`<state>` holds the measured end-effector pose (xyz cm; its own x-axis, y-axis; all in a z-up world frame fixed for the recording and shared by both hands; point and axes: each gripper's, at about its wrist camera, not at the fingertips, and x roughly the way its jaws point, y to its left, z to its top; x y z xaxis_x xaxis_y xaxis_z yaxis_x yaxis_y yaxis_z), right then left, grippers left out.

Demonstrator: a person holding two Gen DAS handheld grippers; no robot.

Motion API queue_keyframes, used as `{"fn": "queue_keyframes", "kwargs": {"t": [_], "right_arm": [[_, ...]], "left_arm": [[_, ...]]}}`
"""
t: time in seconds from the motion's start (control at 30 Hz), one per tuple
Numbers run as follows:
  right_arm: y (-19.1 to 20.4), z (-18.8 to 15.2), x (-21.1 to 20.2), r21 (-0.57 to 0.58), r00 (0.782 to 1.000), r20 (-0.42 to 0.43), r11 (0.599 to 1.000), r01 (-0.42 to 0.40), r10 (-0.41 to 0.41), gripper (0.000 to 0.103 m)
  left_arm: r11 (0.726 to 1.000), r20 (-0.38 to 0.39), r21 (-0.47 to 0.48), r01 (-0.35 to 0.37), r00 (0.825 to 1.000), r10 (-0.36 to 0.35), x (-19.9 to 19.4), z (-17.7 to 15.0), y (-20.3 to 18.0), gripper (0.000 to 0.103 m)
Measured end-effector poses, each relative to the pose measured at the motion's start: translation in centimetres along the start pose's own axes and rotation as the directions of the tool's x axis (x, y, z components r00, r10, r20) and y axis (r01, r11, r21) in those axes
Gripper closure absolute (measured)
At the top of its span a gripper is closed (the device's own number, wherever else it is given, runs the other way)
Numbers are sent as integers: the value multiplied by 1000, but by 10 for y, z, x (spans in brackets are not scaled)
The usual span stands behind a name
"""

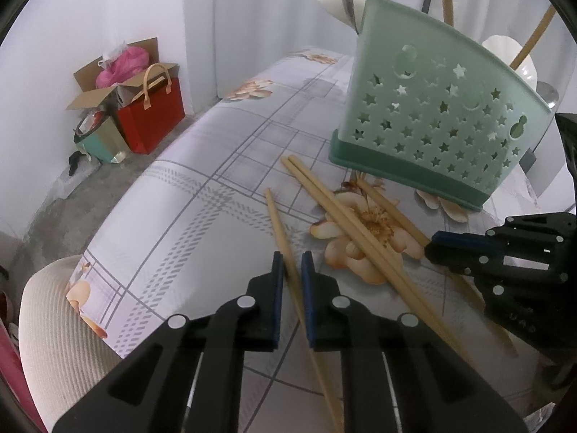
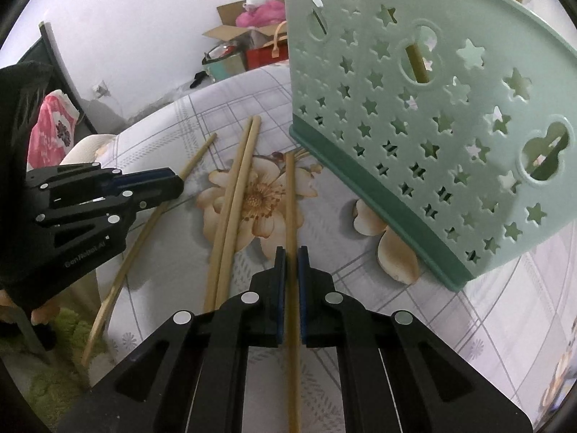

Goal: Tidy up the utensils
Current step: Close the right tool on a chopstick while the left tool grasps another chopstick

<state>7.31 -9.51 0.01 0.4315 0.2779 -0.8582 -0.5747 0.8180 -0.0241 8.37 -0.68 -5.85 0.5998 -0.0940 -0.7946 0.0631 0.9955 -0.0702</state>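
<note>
Standing on a bench (image 1: 202,166) covered with a grey-checked, flower-printed cloth, a pale green utensil holder (image 1: 436,108) pierced with star-shaped holes is serving as the landmark. White spoons (image 1: 337,5) and bamboo sticks are poking up out of its top.

Four loose bamboo chopsticks are lying on the cloth just in front of the holder's darker green base. A pair of chopsticks (image 1: 346,216) is resting side by side across an orange flower print, running away from the holder toward the near edge.

On the side of that pair nearest the holder, the right gripper (image 2: 291,252) is clenching a single chopstick (image 2: 290,195), its blue-padded fingers (image 2: 280,263) pressing on both sides of the stick, whose far end is reaching almost to the holder's base.

On the far side of the pair from the holder, the left gripper (image 1: 292,259) is straddling another chopstick (image 1: 279,231). Its fingers are sitting close around the stick, nearly touching it, but whether they are actually pinching it I cannot tell.

Well beyond the holder's left corner, on the floor, a red bag (image 1: 151,115) and an open cardboard box (image 1: 108,79) are sitting against a white wall.
</note>
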Motion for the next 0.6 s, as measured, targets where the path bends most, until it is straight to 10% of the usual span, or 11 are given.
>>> {"fn": "queue_keyframes", "kwargs": {"t": [0.6], "right_arm": [[0, -3, -3, 2, 1000, -1, 1000, 2, -2, 98]], "left_arm": [[1000, 0, 24, -19, 1000, 19, 0, -2, -5, 93]]}}
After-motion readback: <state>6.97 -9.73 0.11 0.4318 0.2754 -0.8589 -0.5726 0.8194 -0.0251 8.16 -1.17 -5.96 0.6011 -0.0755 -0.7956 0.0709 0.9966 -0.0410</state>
